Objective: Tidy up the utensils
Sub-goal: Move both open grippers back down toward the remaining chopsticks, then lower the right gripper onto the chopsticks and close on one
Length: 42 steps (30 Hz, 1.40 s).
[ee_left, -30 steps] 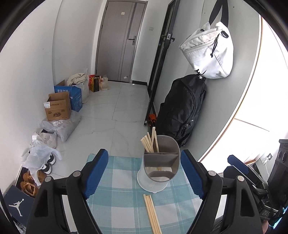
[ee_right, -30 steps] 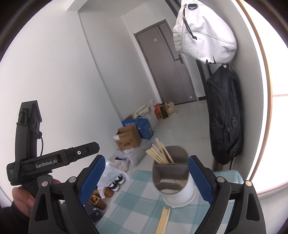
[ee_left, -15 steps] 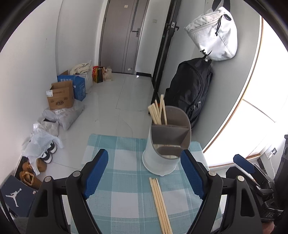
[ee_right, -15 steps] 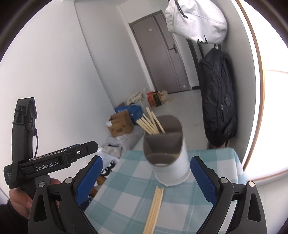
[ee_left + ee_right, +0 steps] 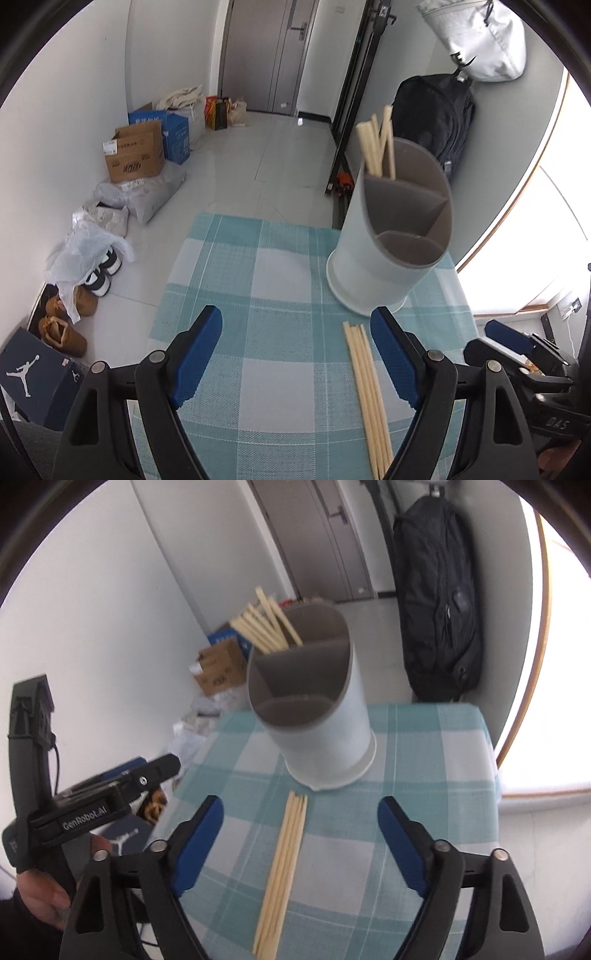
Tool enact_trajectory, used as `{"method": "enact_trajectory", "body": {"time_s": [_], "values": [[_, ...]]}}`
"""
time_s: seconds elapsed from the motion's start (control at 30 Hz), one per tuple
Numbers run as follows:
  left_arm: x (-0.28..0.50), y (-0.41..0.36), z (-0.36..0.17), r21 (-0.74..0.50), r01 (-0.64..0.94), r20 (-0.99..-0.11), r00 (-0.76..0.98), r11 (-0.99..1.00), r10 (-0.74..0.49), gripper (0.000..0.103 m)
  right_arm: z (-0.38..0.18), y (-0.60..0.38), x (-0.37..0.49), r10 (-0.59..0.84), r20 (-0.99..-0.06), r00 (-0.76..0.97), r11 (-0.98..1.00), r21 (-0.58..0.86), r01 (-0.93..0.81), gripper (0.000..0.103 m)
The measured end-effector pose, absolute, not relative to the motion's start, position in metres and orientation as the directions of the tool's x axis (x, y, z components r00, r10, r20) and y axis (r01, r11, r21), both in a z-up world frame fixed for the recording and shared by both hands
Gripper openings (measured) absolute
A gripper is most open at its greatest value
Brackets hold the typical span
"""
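A white utensil holder [image 5: 388,236] [image 5: 317,720] with grey dividers stands on a teal checked cloth [image 5: 280,332] [image 5: 406,775]; several pale chopsticks [image 5: 376,144] [image 5: 266,627] stick out of its far compartment. More chopsticks [image 5: 369,391] [image 5: 284,856] lie side by side on the cloth in front of it. My left gripper [image 5: 306,354] hovers open over the cloth, the loose chopsticks by its right finger. My right gripper [image 5: 299,838] hangs above the loose chopsticks; its jaws are closing, with the sticks lying between and below them, untouched.
The table is small, its cloth ending close behind the holder. A black backpack [image 5: 439,118] and a white bag [image 5: 480,37] hang on the wall at right. Boxes [image 5: 136,155], bags and shoes [image 5: 99,273] line the floor at left. A hand [image 5: 40,893] holds the left gripper's handle.
Both grippers have come down and tipped toward the table, so the holder and loose chopsticks look larger and nearer. The right gripper's fingers stand slightly closer together than half a second ago.
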<state>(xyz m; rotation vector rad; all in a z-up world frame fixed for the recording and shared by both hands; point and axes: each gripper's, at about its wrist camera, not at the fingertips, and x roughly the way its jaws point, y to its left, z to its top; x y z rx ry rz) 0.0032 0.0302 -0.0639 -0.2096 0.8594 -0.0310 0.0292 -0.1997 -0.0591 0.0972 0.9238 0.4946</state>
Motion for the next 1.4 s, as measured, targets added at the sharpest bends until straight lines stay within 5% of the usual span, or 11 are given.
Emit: {"method": "enact_trajectory", "body": {"time_s": [0.17, 0.47, 1.4], "values": [[0.010, 0.035, -0.068, -0.211, -0.065, -0.759, 0.639, 0.975, -0.121, 0.079, -0.089, -0.184, 0.039, 0.402, -0.824, 0.400, 0.892, 0.253, -0.374, 0.071], [0.014, 0.051, -0.072, -0.233, -0.098, -0.769, 0.628, 0.967, -0.122, 0.079, -0.133, -0.153, 0.060, 0.297, -0.916, 0.270, 0.895, 0.169, -0.413, 0.035], [0.016, 0.075, -0.076, -0.312, -0.145, -0.786, 0.594, 0.939, -0.169, 0.079, -0.138, -0.136, 0.081, 0.149, -0.955, 0.255, 0.913, 0.034, -0.406, 0.022]]}}
